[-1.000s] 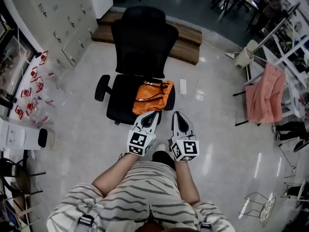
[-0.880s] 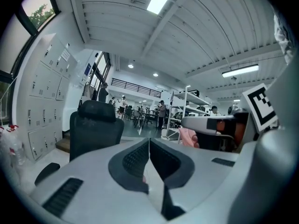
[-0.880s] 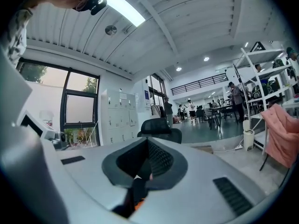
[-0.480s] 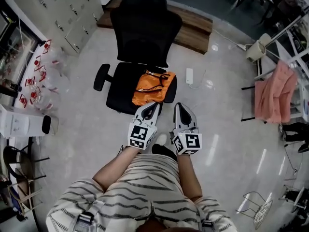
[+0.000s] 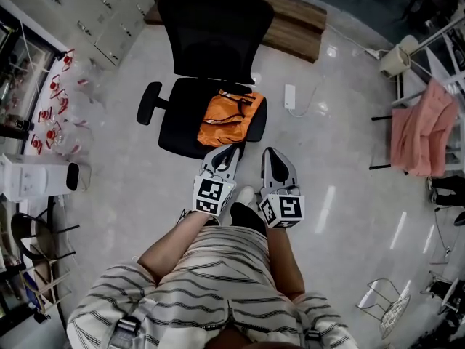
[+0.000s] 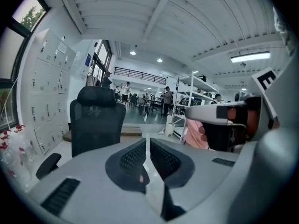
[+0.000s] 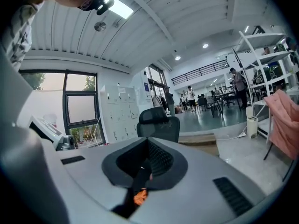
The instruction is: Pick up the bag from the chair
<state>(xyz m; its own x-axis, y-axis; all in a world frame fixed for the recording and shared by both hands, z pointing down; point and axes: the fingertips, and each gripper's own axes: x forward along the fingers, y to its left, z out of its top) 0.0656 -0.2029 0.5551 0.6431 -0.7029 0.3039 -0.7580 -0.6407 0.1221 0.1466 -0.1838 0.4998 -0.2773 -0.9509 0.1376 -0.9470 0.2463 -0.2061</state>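
An orange bag lies crumpled on the right half of the seat of a black office chair. My left gripper is held shut just short of the seat's front edge, its tips pointing at the bag. My right gripper is shut beside it, to the right of the seat. In the left gripper view the chair back stands ahead, above the shut left gripper. In the right gripper view a sliver of the orange bag shows below the shut right gripper.
Grey lockers and a wooden platform stand behind the chair. A white power strip with its cable lies on the floor to the chair's right. A pink cloth hangs on a rack at the far right. A white appliance sits at the left.
The person has stepped toward the chair, so the chair and bag now lie closer to both gripper tips. Both grippers stay shut, side by side.
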